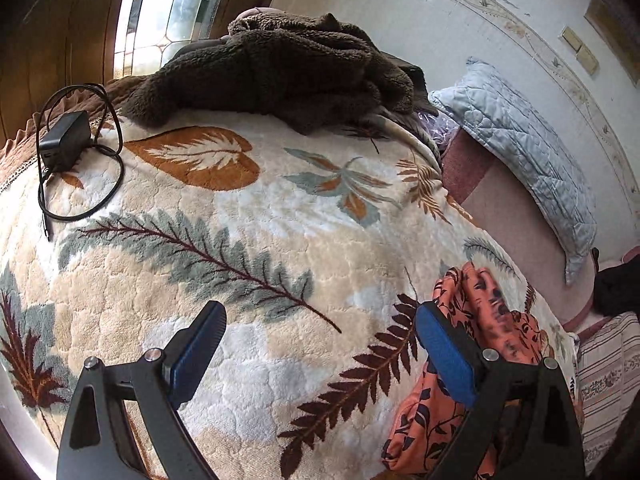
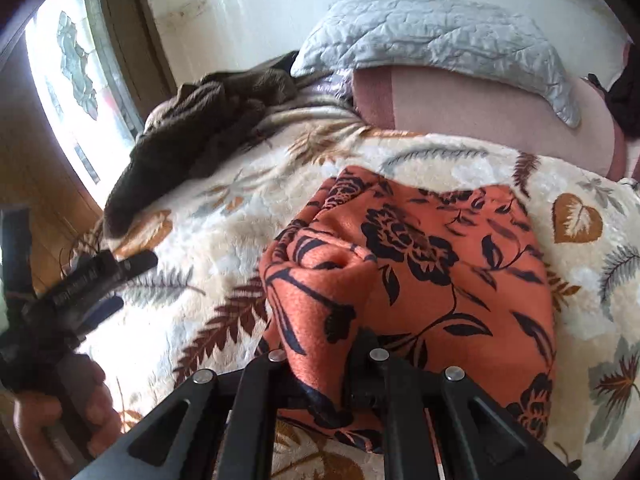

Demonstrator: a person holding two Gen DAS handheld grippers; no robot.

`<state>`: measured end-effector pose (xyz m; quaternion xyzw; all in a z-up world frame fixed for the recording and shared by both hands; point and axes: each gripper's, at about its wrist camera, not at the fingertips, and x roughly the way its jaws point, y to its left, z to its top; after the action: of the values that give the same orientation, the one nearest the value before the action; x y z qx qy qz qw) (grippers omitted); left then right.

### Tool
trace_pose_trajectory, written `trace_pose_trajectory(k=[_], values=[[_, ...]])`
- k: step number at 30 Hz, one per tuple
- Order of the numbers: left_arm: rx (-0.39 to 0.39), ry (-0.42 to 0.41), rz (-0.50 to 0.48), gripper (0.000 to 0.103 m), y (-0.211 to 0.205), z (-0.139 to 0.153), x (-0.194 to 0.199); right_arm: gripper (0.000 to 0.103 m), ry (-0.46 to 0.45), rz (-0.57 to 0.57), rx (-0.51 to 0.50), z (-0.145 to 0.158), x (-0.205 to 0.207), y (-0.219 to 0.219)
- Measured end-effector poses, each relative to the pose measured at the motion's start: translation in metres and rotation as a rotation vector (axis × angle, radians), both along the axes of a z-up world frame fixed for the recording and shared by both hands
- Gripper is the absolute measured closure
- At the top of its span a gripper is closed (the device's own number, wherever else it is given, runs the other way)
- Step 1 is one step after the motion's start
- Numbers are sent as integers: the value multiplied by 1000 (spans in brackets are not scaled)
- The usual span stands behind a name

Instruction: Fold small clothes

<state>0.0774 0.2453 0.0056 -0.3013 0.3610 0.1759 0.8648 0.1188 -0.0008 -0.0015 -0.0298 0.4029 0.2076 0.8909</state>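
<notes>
An orange garment with a black flower print (image 2: 432, 264) lies on the leaf-patterned blanket (image 1: 280, 240). My right gripper (image 2: 320, 360) is shut on the garment's near edge, and the cloth drapes over its fingers and hides the tips. In the left wrist view the garment (image 1: 480, 312) is bunched at the lower right, just behind the right finger. My left gripper (image 1: 316, 340) is open and empty above the blanket, left of the garment. It also shows in the right wrist view (image 2: 108, 280) at the far left, held by a hand.
A brown fleece garment (image 1: 280, 68) lies at the far end of the bed. A black charger with its cable (image 1: 64, 140) sits at the far left. A grey quilted pillow (image 1: 520, 148) leans along the white wall. A window (image 1: 160, 12) is behind.
</notes>
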Motion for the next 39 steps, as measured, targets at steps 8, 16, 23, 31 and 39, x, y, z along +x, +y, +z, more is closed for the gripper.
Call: trace_pose_trajectory(k=[8, 16, 23, 31, 39], values=[[-5, -10, -91, 7, -7, -1, 3, 41, 20, 88, -16, -38, -27, 10], [-33, -72, -347, 12, -65, 11, 7, 39, -1, 3, 164, -23, -76, -54], [-6, 148, -468, 71, -111, -40, 26, 39, 1, -67, 216, -23, -106, -132], [88, 224, -392, 93, -105, -52, 23, 37, 17, -137, 372, -34, -101, -203], [176, -16, -305, 29, -116, 20, -12, 22, 70, -163, 569, -46, -91, -234]])
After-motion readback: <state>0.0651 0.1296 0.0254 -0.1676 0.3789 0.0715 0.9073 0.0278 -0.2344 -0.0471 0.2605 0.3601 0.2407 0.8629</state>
